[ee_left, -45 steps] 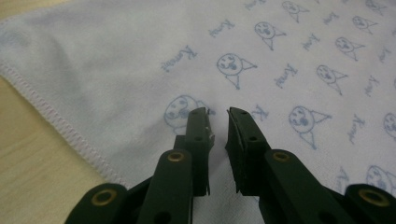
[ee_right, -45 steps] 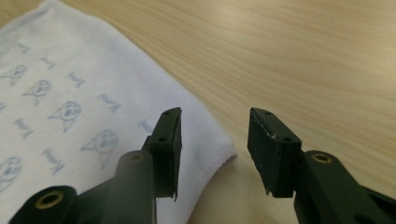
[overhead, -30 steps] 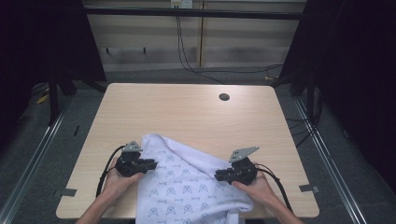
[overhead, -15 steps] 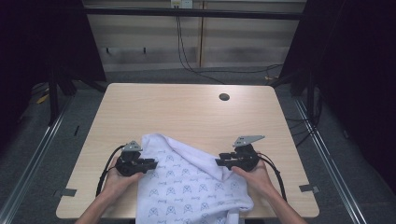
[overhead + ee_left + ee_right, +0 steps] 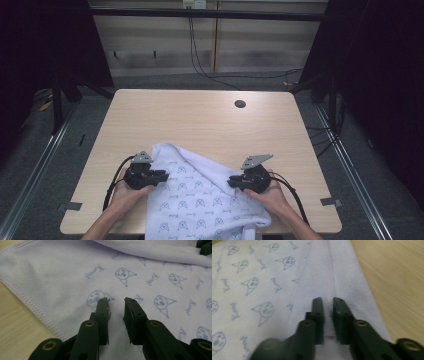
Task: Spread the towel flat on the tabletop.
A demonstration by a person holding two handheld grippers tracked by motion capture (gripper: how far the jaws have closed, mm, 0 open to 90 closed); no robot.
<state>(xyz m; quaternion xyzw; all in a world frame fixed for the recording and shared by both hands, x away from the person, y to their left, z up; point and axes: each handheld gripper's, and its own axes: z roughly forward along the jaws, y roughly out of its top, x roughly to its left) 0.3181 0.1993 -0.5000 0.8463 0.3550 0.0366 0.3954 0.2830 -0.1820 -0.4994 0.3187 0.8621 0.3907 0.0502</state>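
A white cloth (image 5: pixel 200 200) printed with small blue faces and words lies at the table's front and hangs over the front edge. My left gripper (image 5: pixel 162 176) rests at the cloth's left edge. Its jaws stand open just above the printed cloth (image 5: pixel 150 277), with nothing between the left gripper's (image 5: pixel 116 300) fingers. My right gripper (image 5: pixel 232 181) is at the cloth's right side. In the right gripper view the right gripper (image 5: pixel 327 299) is shut on the stitched hem of the cloth (image 5: pixel 249 277), where a plain folded-over strip shows.
The wooden table (image 5: pixel 200 120) has a round dark hole (image 5: pixel 240 104) at the back right. Bare wood (image 5: pixel 397 277) lies right of the hem and wood (image 5: pixel 15 322) left of the cloth. Metal frame rails run along both sides of the table.
The right gripper rose and moved back, then came down a little, drawing the cloth's right edge with it. The left gripper has hardly moved.
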